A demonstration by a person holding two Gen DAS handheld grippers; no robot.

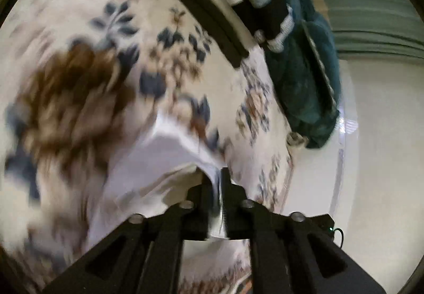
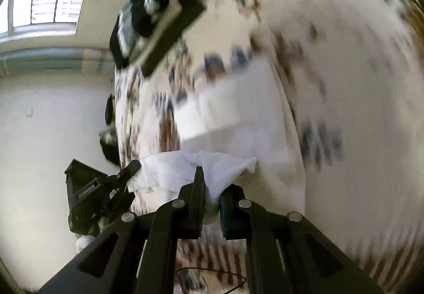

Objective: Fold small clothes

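Left hand-held gripper (image 1: pixel 216 182) clenched on white garment (image 1: pixel 148 169) edge; right hand-held gripper (image 2: pixel 212 182) nearly closed, pinching bunched cloth. Garment lies on floral rug (image 1: pixel 185 60), black tray (image 1: pixel 201 7) of folded clothes at 12 o'clock.

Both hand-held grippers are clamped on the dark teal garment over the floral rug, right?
Not quite. Both the left hand-held gripper and right hand-held gripper are clamped on the white cloth garment, as each wrist view shows. The floral patterned rug part stands.

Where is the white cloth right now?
The white cloth hangs over the floral bedspread, pinched by the left gripper and the right gripper.
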